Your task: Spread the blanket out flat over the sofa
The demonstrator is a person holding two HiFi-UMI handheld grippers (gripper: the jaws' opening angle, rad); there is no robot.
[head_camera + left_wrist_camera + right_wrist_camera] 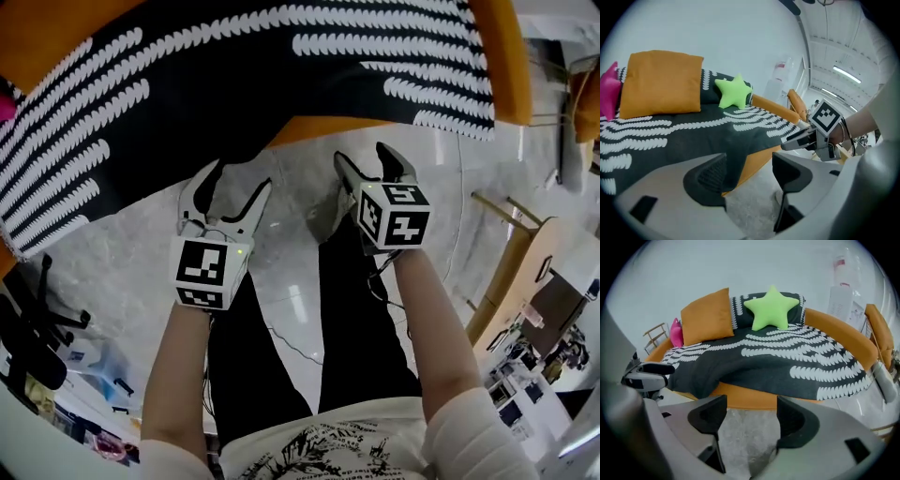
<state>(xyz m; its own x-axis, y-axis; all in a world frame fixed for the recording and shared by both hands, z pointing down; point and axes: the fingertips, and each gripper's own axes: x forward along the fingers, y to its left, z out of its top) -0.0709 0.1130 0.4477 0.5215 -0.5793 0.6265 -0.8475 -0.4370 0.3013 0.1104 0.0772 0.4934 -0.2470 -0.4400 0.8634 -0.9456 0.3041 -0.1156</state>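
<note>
The black blanket (253, 70) with rows of white leaf marks lies spread over the orange sofa (492, 66); its front edge hangs over the seat rim. In the right gripper view the blanket (773, 357) covers the seat and the back of the sofa (839, 331). My left gripper (232, 183) hangs open over the grey floor, short of the blanket's edge, with nothing between its jaws. My right gripper (367, 161) is open too, empty, beside the left one. In the left gripper view the blanket (670, 136) lies beyond the left gripper (749, 176), and the right gripper (791, 139) shows at right.
On the sofa rest an orange cushion (707, 315), a green star pillow (772, 306) and a pink cushion (676, 333). A wooden rack (511, 267) stands on the floor at right. A black office chair base (33, 323) is at left. My legs in black trousers (281, 347) stand on marble floor (122, 253).
</note>
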